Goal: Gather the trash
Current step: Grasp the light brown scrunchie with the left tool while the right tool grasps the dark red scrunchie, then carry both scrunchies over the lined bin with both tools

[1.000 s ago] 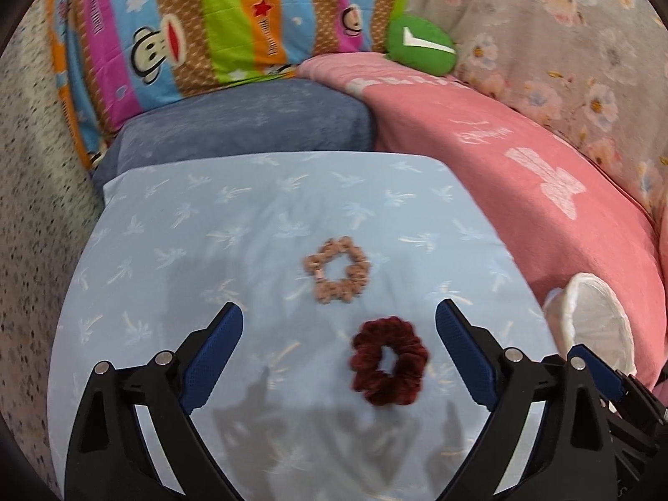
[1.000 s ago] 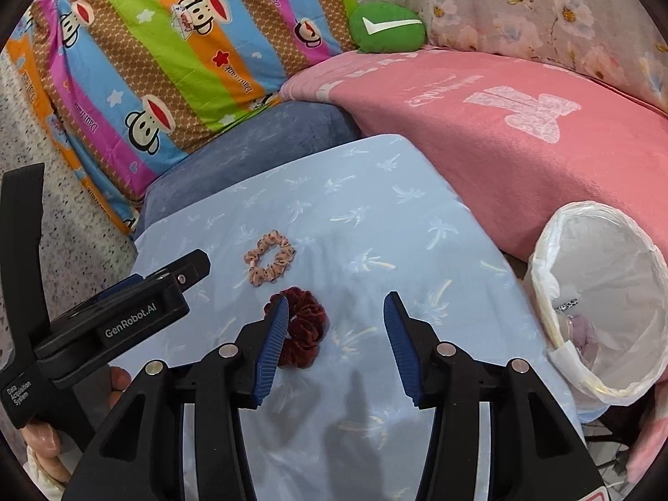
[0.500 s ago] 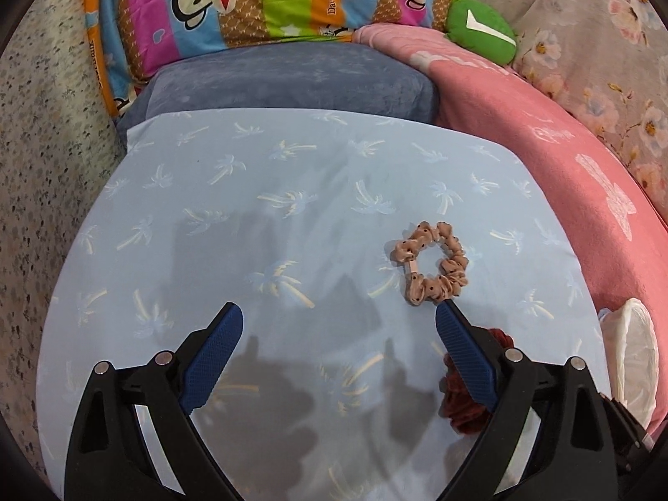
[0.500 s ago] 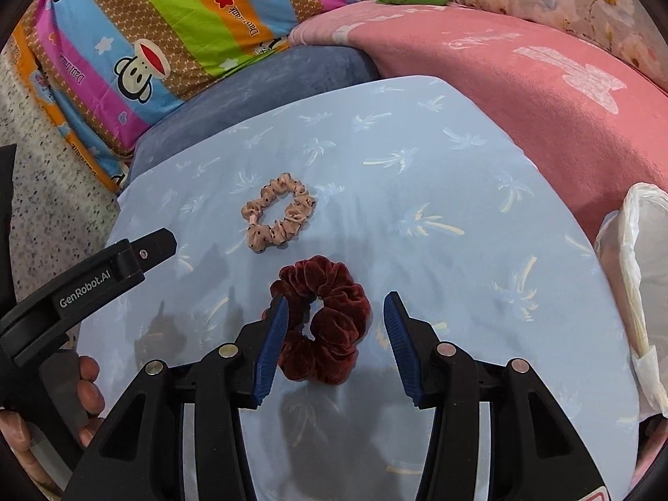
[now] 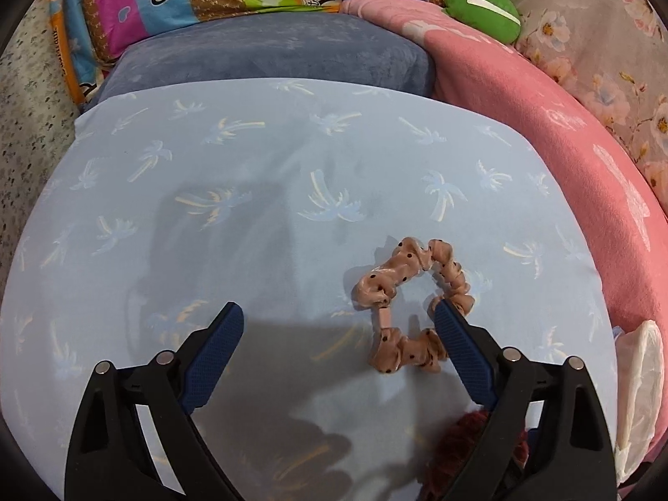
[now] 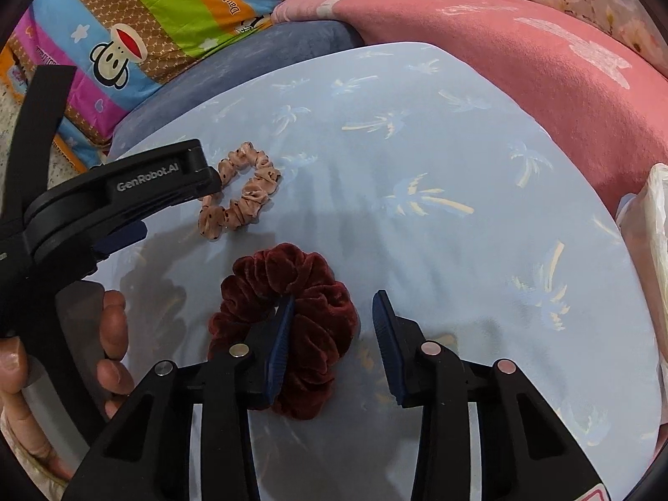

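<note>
The right hand-held gripper (image 6: 332, 325) is closing astride one side of the red scrunchie (image 6: 288, 321), pads not yet pressing. The left hand-held gripper (image 5: 338, 334), wide and narrowing, has one finger on the tan scrunchie (image 5: 411, 313). Only the right view shows a hand (image 6: 62, 359) gripping it; both scrunchies lie mid-pillow (image 5: 250, 167).

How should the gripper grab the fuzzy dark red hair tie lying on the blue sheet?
Pinch one side of the dark red scrunchie's ring, coming from above: one finger in the hole, one outside. It lies flat and soft on the blue sheet. The right gripper, jaws closing, already straddles its right side, not yet pinching.
</note>
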Demonstrator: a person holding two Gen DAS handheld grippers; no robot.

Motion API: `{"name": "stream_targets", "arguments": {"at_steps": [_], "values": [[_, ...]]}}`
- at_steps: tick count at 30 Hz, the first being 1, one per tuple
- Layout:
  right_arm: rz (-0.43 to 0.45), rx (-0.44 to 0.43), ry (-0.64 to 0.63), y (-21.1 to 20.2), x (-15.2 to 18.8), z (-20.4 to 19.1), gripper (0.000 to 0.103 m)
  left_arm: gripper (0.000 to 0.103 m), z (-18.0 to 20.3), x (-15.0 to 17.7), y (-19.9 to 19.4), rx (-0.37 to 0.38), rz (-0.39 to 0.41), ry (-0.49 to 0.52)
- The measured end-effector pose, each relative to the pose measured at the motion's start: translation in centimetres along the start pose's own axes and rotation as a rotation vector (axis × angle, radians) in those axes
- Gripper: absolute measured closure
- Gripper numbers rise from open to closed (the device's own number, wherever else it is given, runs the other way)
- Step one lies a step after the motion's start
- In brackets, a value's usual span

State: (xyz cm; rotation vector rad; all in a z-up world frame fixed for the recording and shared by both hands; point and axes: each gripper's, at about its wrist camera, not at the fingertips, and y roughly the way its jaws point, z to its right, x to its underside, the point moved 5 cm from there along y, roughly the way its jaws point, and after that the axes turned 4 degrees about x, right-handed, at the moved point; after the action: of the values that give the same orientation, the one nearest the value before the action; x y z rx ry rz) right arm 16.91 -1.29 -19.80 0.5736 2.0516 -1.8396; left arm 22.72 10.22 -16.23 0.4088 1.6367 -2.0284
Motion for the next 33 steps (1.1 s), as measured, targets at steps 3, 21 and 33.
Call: {"name": "stream_targets", "arguments": {"at_steps": [3,21,33], "values": [[0.001,-0.003,-0.004,0.0,0.1,0.2,0.077,0.034,0.2,0.3,0.6,0.006,-0.011,0.005],[0.088,-0.025,0.058,-6.4,0.6,3.4,0.09,0.093,4.9,2.6,-3.5,0.06,0.015,0.15],[0.275,-0.004,0.187,-15.6,-0.9,10.0,0.09,0.093,12.6,4.0,-9.6,0.139,0.104,0.289]]}}
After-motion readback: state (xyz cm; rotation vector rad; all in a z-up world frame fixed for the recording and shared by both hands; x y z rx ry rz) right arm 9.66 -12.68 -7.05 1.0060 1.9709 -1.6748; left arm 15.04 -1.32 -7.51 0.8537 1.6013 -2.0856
